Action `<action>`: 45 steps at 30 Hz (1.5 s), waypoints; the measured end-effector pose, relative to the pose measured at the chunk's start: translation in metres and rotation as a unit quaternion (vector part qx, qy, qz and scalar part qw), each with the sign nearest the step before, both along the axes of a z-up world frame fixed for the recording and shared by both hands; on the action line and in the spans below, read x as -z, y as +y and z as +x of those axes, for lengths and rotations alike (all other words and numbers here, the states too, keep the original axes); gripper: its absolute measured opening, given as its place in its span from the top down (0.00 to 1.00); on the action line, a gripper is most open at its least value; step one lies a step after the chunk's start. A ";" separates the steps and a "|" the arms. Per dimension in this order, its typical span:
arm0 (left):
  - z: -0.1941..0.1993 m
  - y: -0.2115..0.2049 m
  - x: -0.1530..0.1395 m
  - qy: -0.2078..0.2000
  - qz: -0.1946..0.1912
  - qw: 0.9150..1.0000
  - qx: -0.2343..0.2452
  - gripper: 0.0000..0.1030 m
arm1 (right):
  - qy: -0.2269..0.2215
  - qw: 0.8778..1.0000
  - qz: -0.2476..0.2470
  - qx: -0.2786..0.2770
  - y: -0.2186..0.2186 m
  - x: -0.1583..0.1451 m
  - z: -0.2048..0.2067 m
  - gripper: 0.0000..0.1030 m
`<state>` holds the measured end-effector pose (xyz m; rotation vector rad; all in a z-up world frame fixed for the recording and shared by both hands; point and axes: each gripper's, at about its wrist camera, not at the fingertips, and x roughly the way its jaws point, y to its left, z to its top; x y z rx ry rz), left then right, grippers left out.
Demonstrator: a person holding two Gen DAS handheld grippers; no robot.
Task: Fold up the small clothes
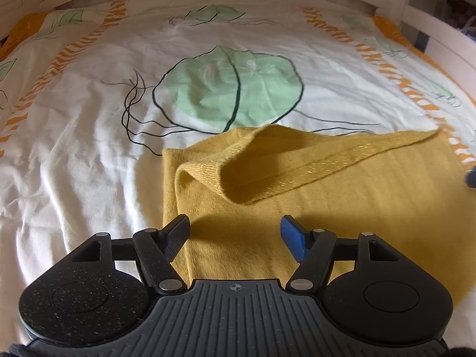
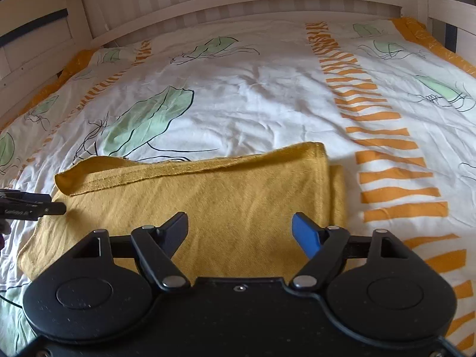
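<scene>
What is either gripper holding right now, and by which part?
Nothing. The left gripper and right gripper both hover open above the folded mustard-yellow knitted garment, with no cloth between their pads.

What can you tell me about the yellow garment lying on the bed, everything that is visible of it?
The yellow garment is mustard knit fabric, soft-looking, folded into a rough rectangle on the printed bedcover. Its ribbed hem band, with a faint glittery thread, lies across the top and curls up loosely at the left end. A narrower layer sticks out along the right side. Nothing grips it: both claws hang open above it.
</scene>
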<state>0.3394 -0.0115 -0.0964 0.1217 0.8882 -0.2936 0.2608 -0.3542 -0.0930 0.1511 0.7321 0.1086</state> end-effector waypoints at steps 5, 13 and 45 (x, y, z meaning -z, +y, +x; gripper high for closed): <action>0.036 0.002 0.005 -0.012 0.014 0.999 -0.051 0.36 | -0.010 1.000 0.024 0.011 -0.010 0.006 0.002 0.20; 0.069 0.018 -0.013 -0.006 -0.024 0.983 -0.181 0.36 | 0.004 0.998 0.049 0.027 -0.017 0.012 0.005 0.20; -0.091 -0.077 0.004 0.065 -0.007 0.995 -0.077 0.36 | 0.081 0.965 0.234 0.086 -0.088 0.017 -0.009 0.00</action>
